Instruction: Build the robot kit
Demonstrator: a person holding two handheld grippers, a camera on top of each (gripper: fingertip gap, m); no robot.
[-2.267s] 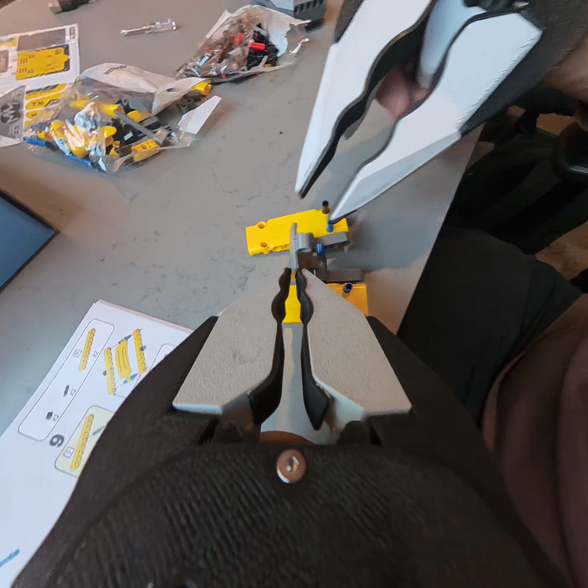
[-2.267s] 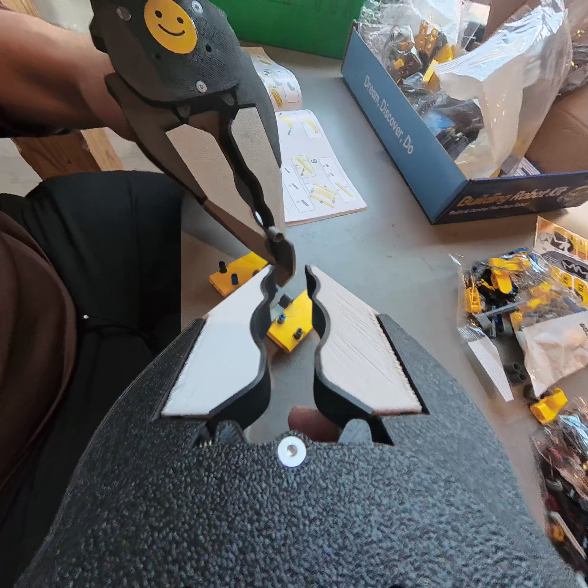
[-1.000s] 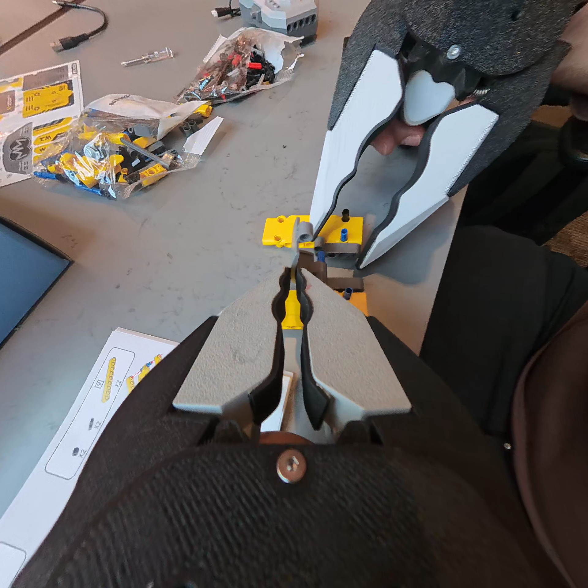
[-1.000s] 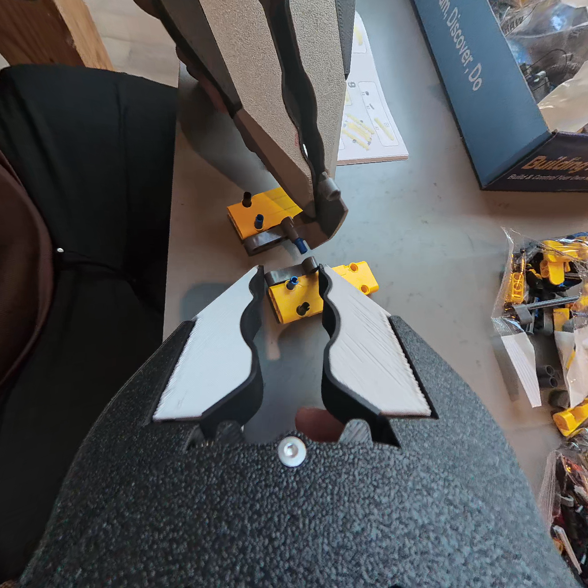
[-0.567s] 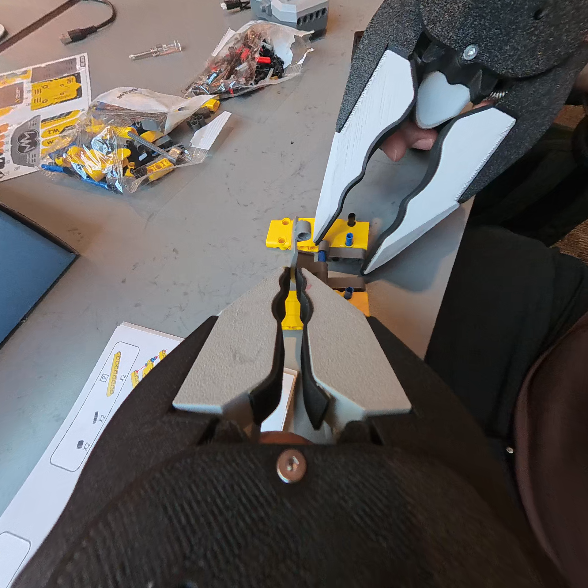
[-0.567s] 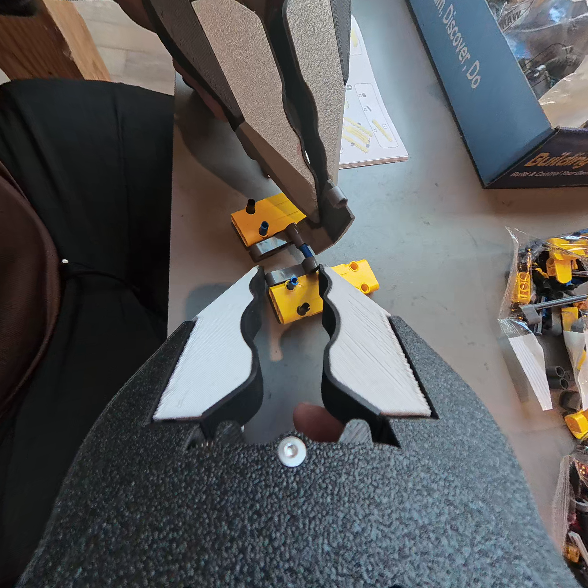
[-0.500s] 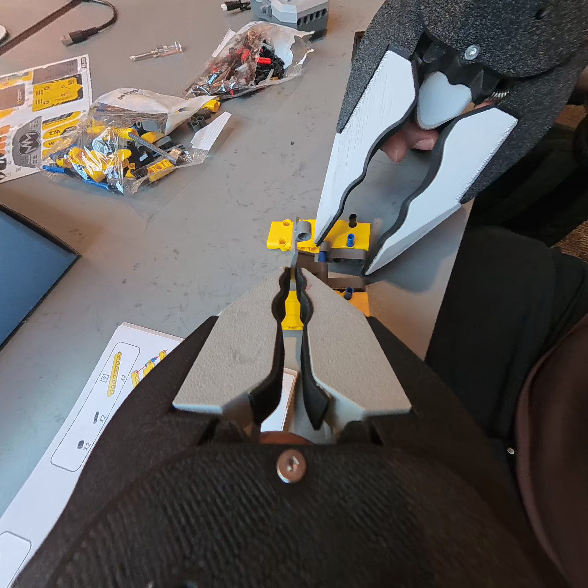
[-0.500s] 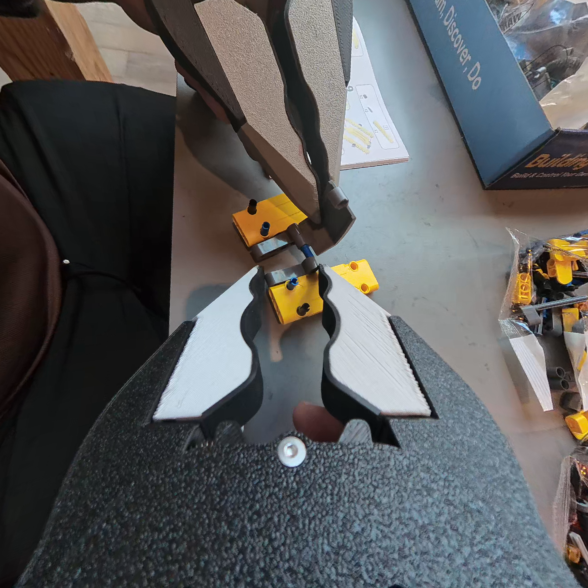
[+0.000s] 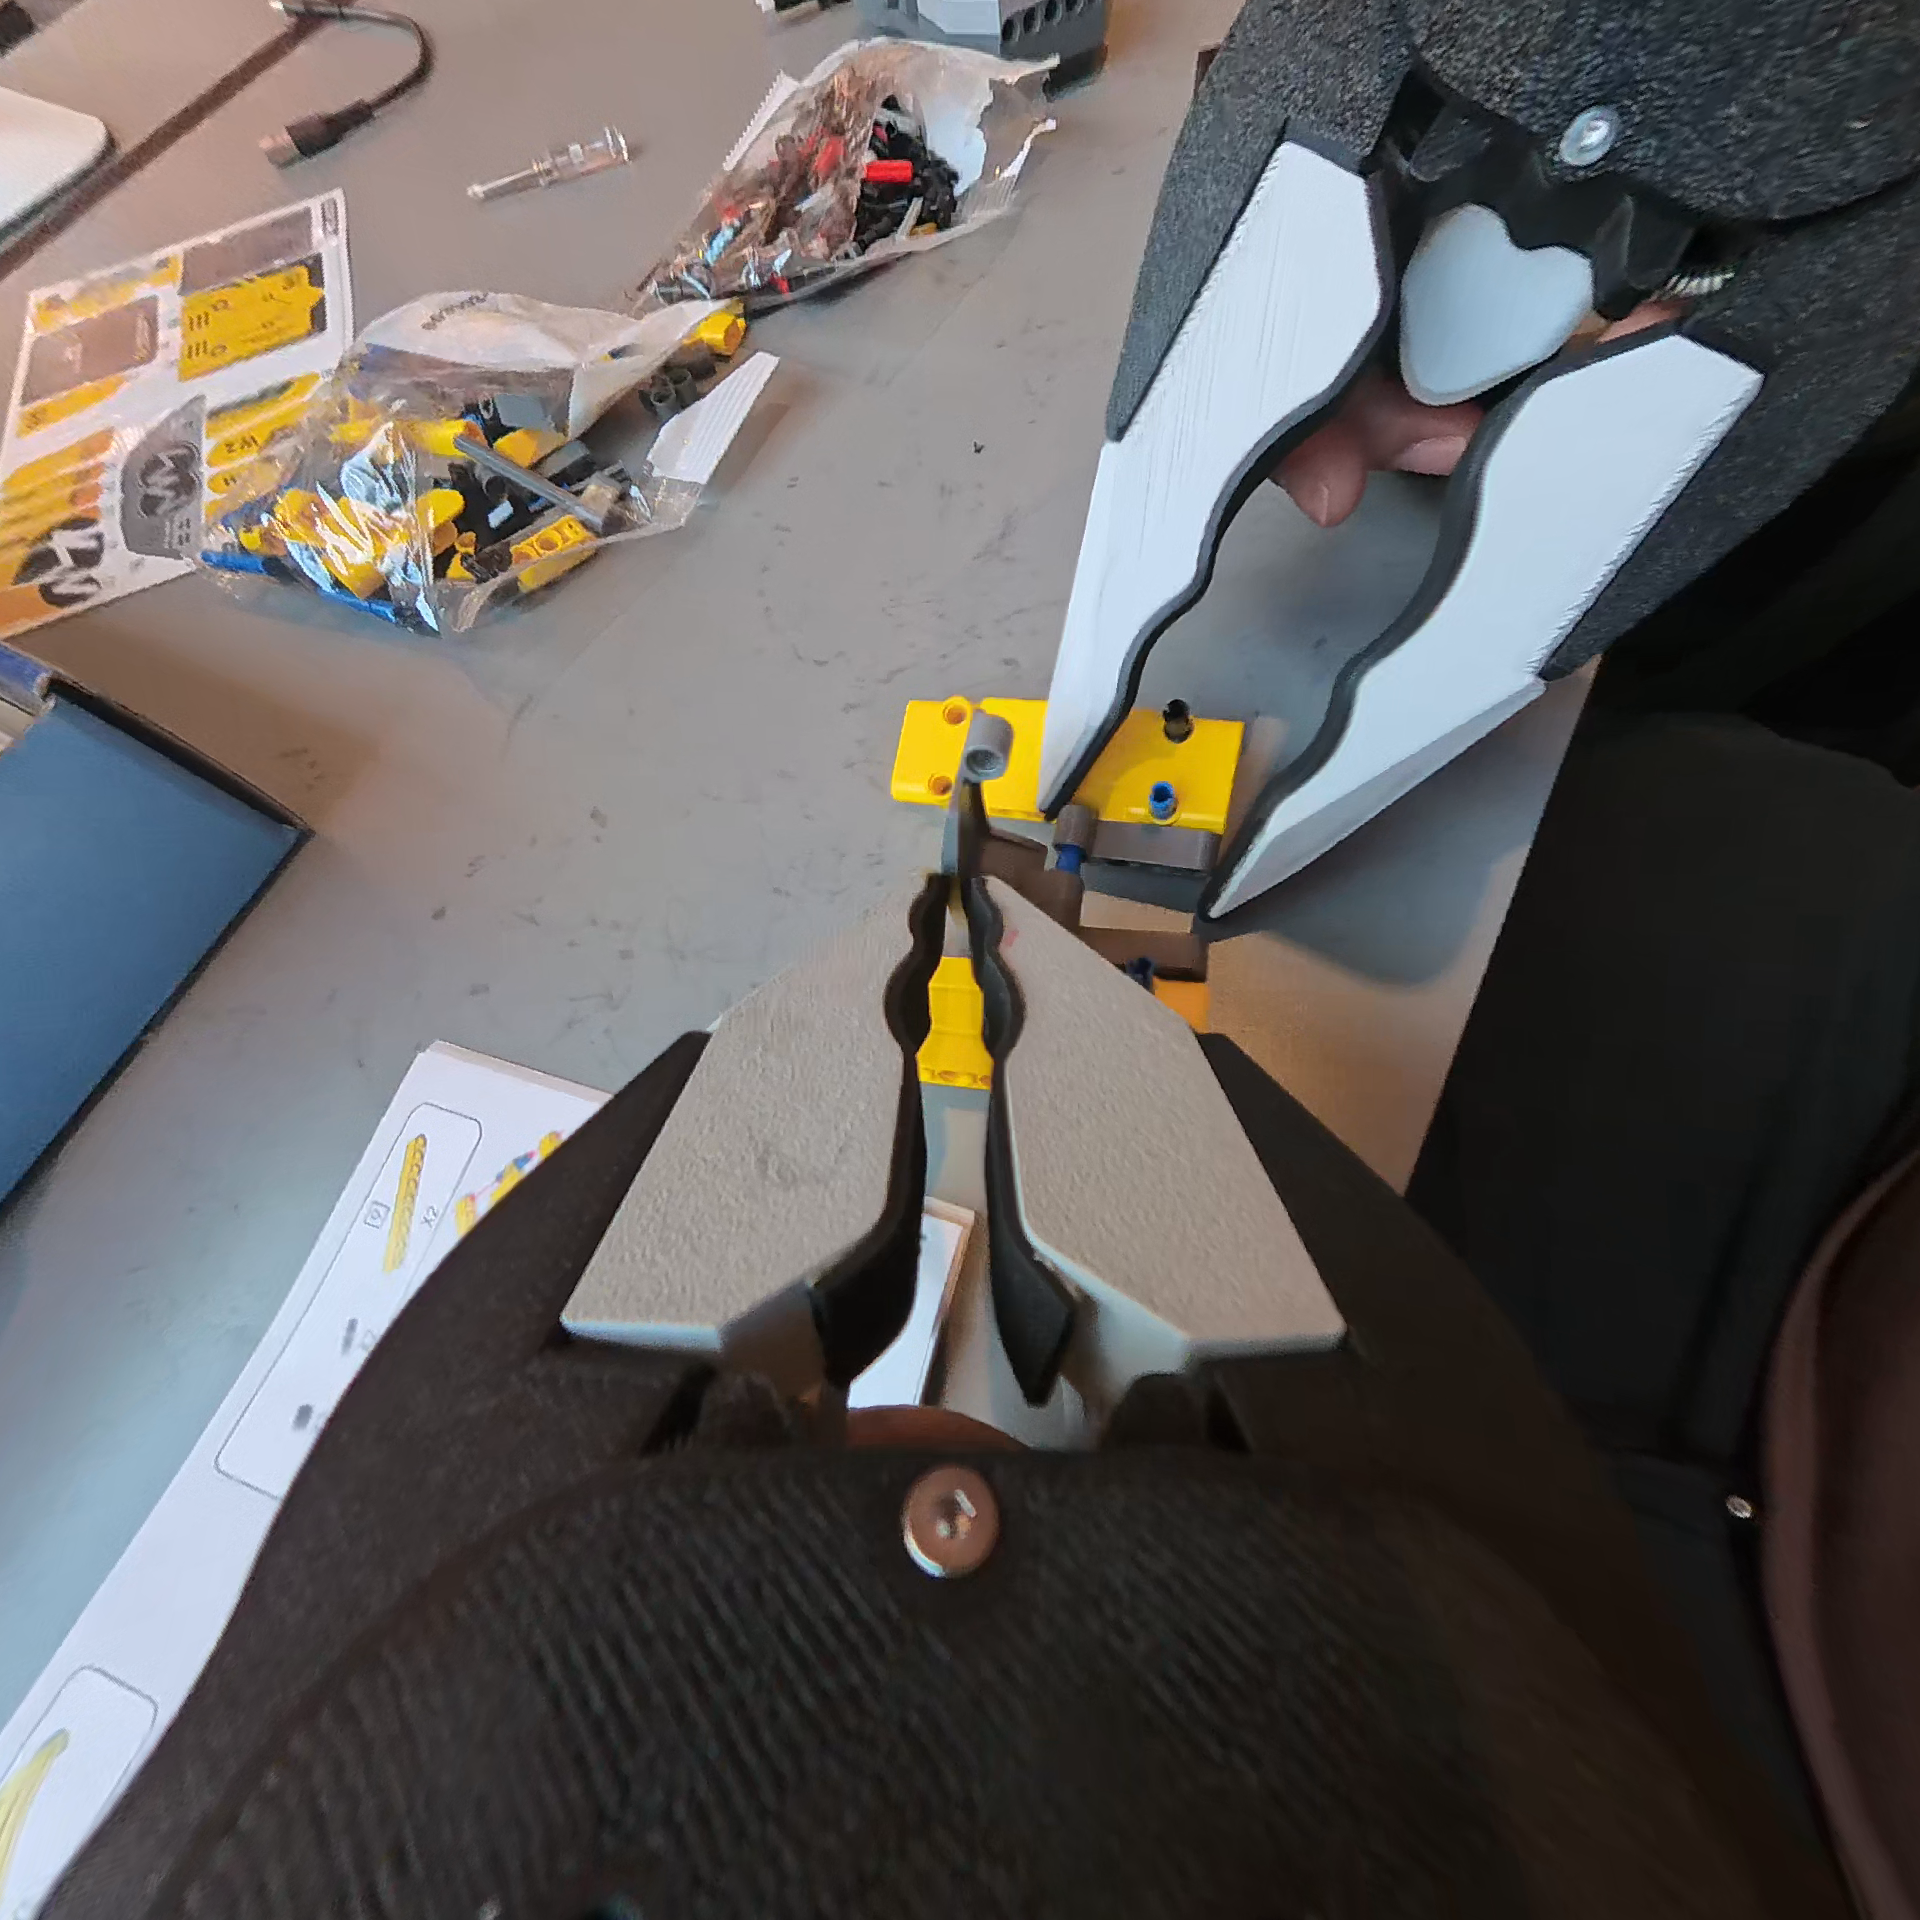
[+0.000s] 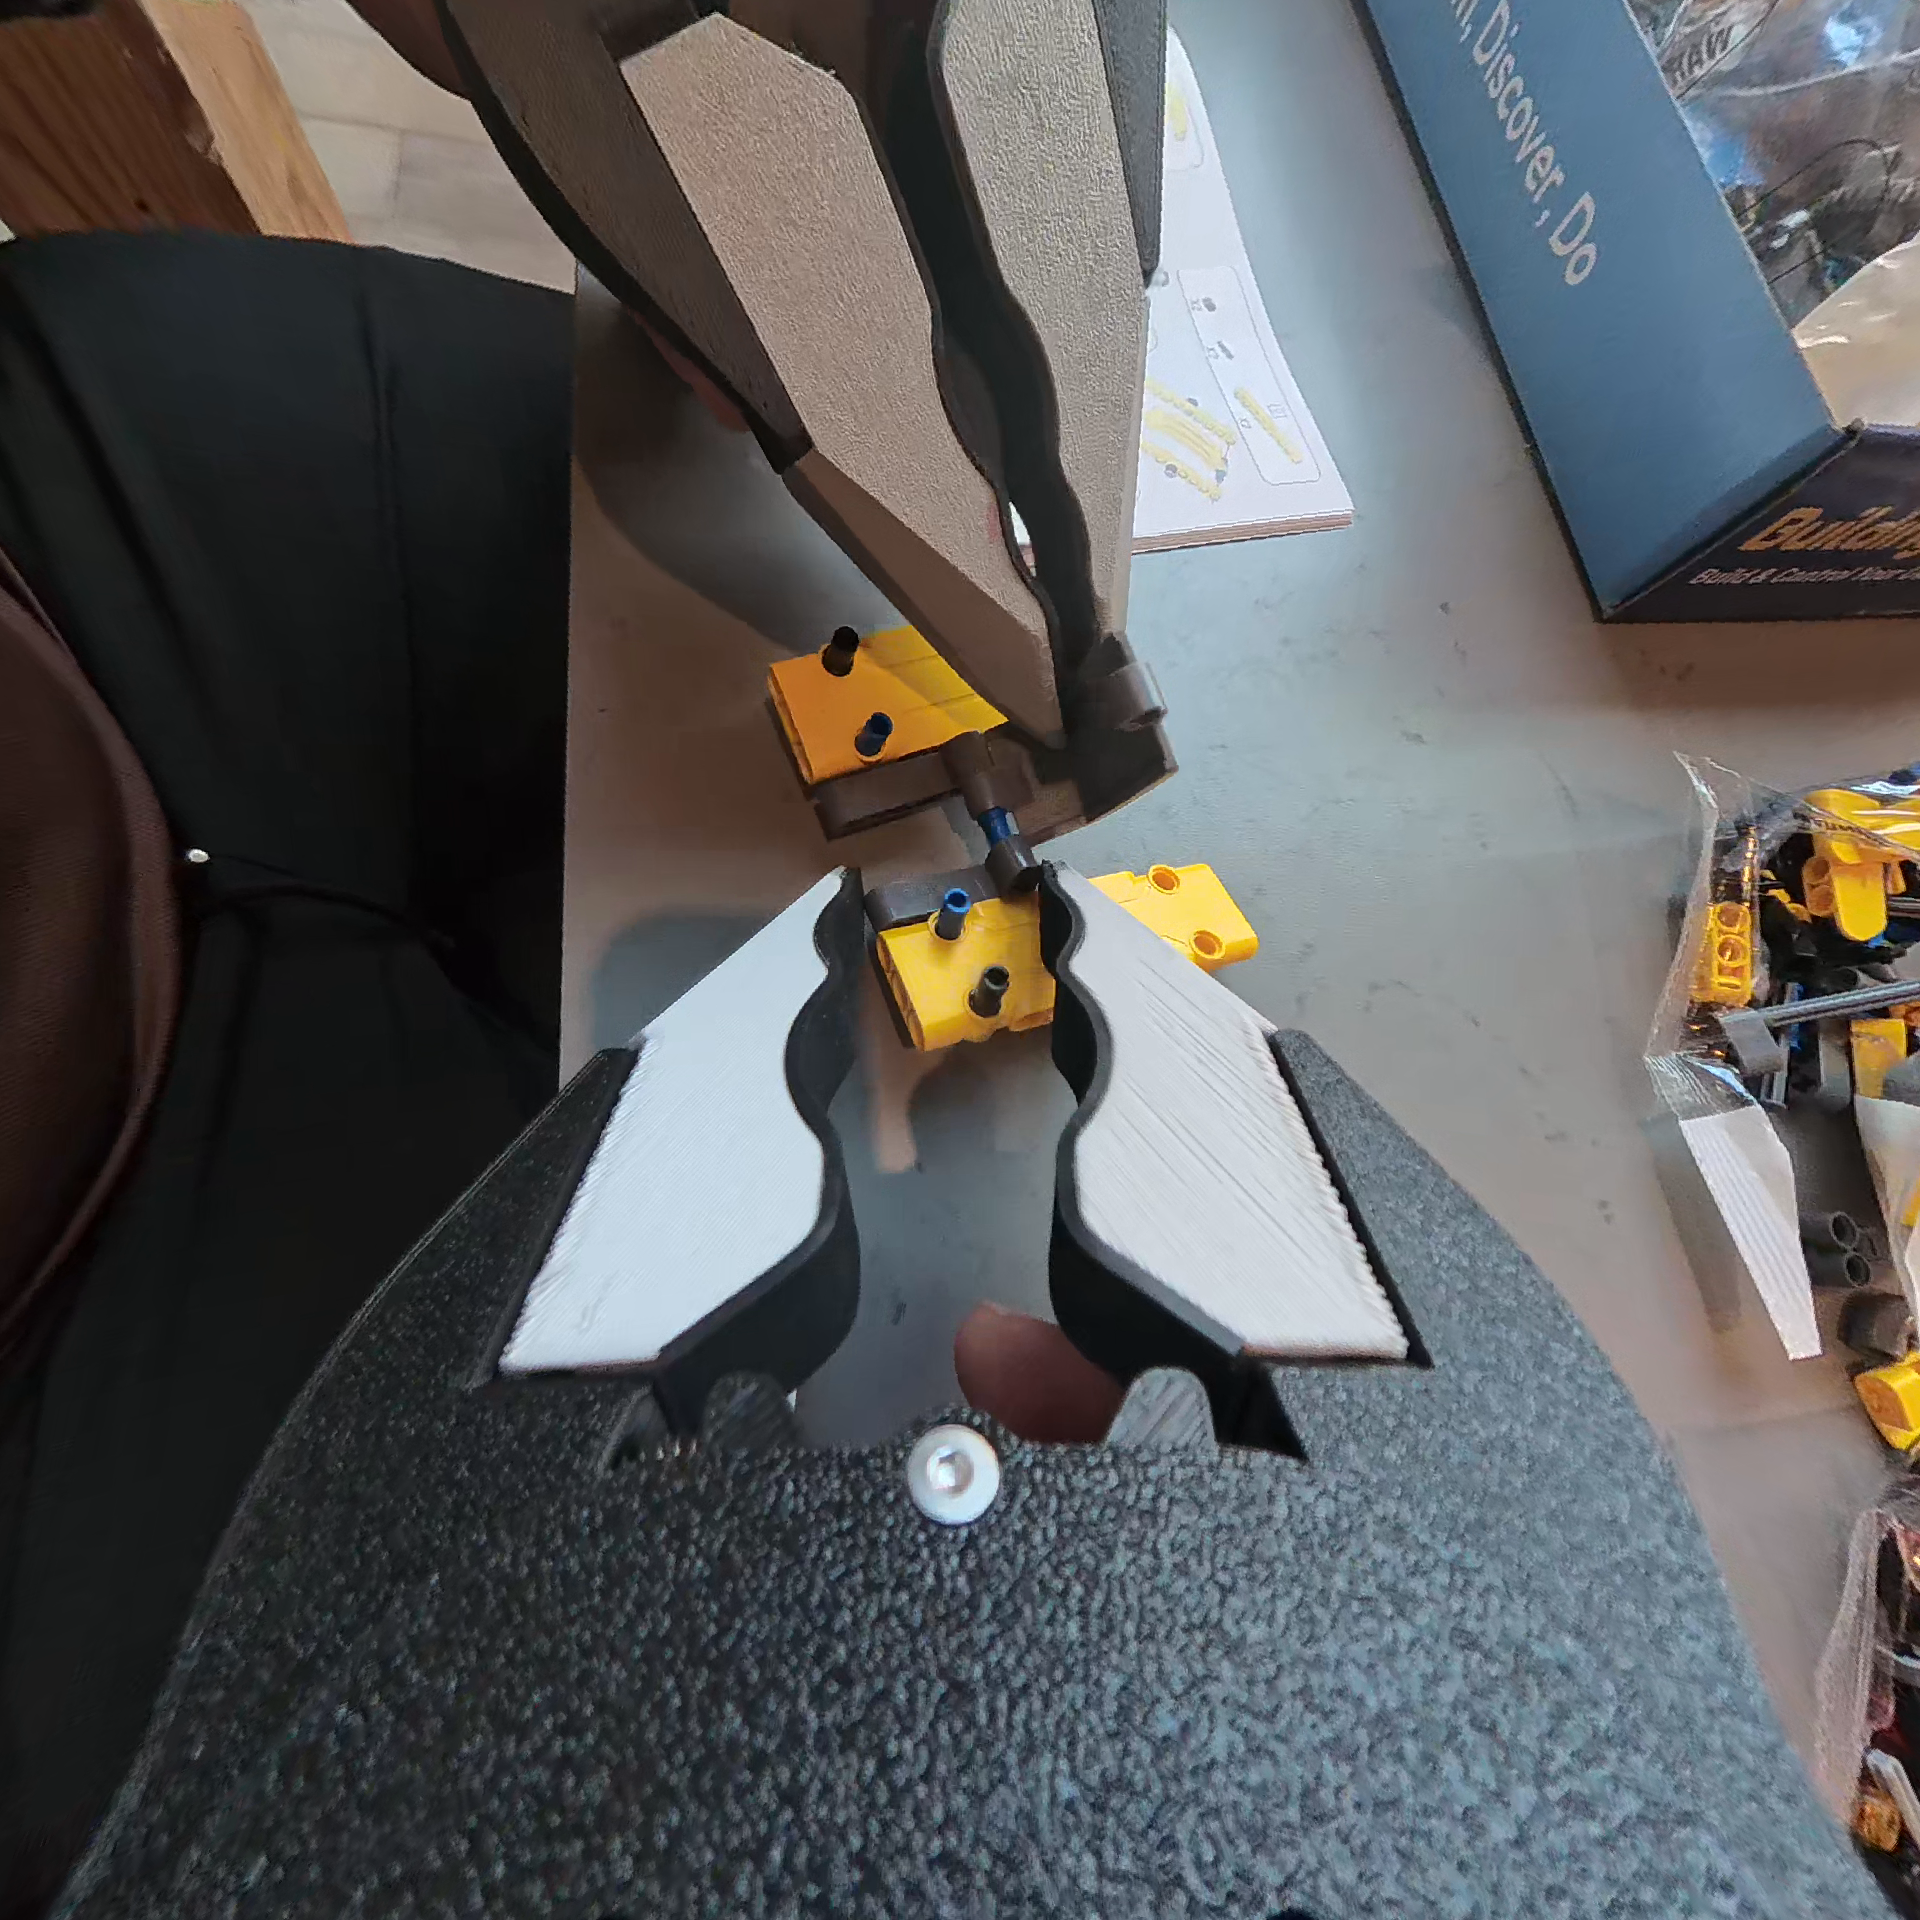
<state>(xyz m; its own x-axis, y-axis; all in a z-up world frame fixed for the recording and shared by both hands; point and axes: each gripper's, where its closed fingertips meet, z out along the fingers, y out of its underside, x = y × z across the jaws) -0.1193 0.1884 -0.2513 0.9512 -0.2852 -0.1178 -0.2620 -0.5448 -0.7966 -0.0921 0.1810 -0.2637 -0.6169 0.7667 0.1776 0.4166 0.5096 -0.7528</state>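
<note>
Left wrist view: left gripper (image 9: 961, 894) fingers pinching grey beam (image 9: 971, 795), tip over yellow panel (image 9: 1070, 764) on table (image 9: 727, 644).
Right wrist view: right gripper (image 10: 951, 883) fingers spread, straddling yellow panel, not clamped; second panel (image 10: 883, 707) just beyond, blue pin (image 10: 995, 823) between.

Off to the left of my left tongs lie an instruction booklet (image 9: 343, 1299) and a dark blue box (image 9: 94, 914) on the grey counter (image 9: 644, 727). Farther ahead sit two clear bags of yellow and black parts (image 9: 436, 488), a sticker sheet (image 9: 156, 395) and a cable (image 9: 343, 94).
</note>
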